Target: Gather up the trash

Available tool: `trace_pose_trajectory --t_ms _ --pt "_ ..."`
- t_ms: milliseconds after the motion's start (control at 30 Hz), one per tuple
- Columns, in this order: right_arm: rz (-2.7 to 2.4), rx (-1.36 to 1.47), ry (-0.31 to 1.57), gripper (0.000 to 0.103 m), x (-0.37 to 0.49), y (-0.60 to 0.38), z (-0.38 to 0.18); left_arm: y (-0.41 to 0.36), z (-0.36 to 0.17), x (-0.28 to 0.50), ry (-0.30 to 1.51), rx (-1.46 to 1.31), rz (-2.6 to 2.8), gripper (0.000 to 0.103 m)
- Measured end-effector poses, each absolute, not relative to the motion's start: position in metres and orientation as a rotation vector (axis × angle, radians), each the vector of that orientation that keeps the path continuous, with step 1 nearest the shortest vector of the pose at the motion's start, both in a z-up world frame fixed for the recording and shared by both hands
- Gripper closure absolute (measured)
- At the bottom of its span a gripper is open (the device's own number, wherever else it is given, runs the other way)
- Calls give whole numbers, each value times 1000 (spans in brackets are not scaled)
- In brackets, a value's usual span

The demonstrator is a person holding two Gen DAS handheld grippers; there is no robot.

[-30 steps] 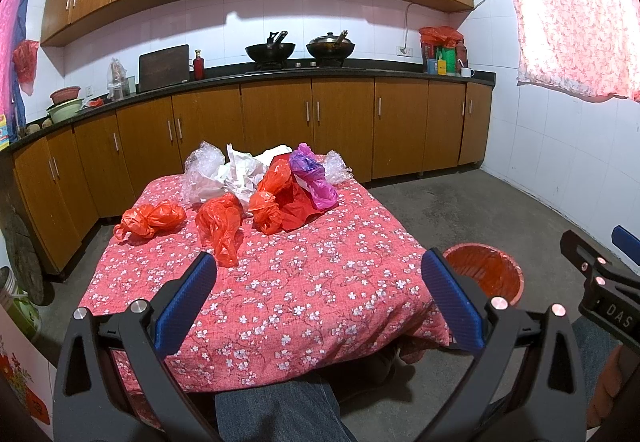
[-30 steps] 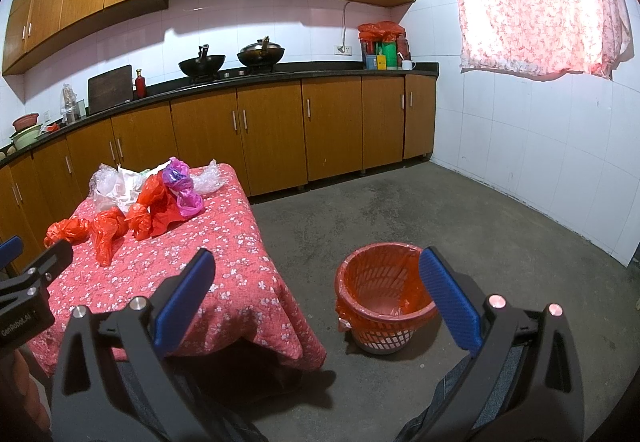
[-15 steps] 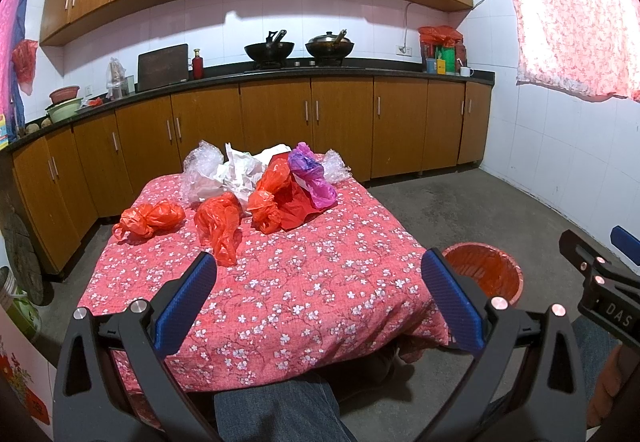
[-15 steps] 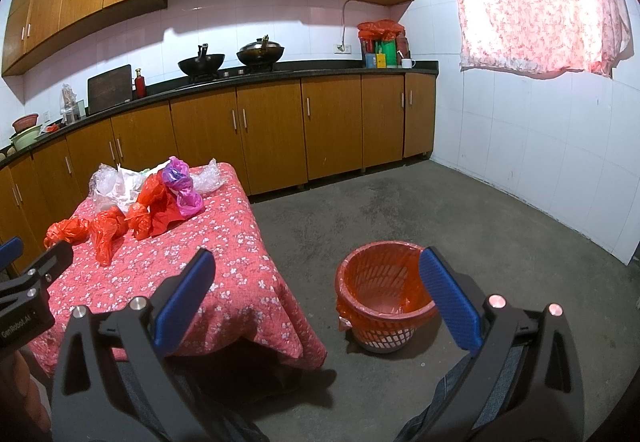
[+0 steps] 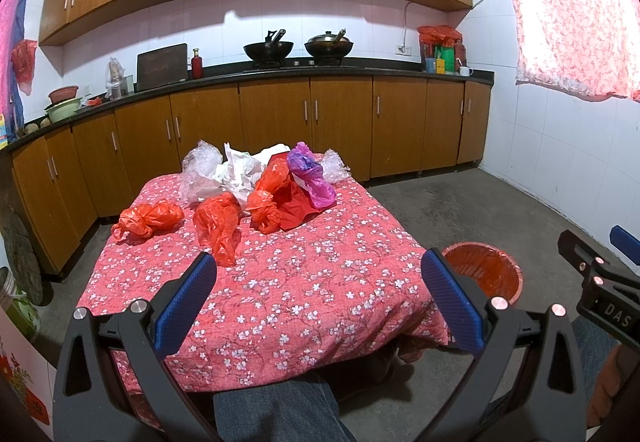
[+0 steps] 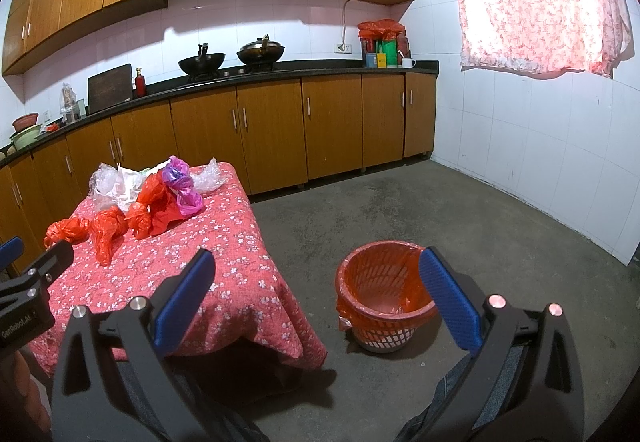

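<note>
Several crumpled plastic bags lie at the far end of a table with a red floral cloth [image 5: 304, 282]: red bags [image 5: 150, 217] [image 5: 218, 224] [image 5: 266, 197], a purple bag [image 5: 310, 173] and clear and white bags [image 5: 224, 173]. They also show in the right wrist view [image 6: 108, 228]. A red-lined trash basket [image 6: 384, 294] stands on the floor right of the table; it also shows in the left wrist view [image 5: 486, 274]. My left gripper [image 5: 320, 294] is open and empty over the table's near end. My right gripper [image 6: 316, 290] is open and empty, above the floor beside the basket.
Wooden cabinets and a dark counter [image 5: 304, 69] with two woks run along the back wall. A tiled wall with a curtained window [image 6: 536, 1] is on the right. Grey concrete floor [image 6: 460, 209] lies between table, basket and cabinets. My knee [image 5: 280, 410] is below.
</note>
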State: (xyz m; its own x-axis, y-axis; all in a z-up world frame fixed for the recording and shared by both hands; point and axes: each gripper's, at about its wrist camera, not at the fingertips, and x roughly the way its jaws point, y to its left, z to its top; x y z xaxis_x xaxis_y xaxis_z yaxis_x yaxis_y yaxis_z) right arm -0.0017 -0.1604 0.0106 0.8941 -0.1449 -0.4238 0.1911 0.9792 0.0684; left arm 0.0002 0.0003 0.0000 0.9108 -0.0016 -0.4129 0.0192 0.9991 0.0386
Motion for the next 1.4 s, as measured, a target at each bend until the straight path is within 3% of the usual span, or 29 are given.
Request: trace_pose_trajectory --t_ms 667,967,1400 --pt "-157 117 430 4 6 -159 11 6 -2 4 443 25 20 2" --pt "6 146 469 4 83 -135 19 61 -11 46 511 -47 114 2" --pt "249 99 626 25 256 -42 -9 158 -47 142 642 -154 280 2"
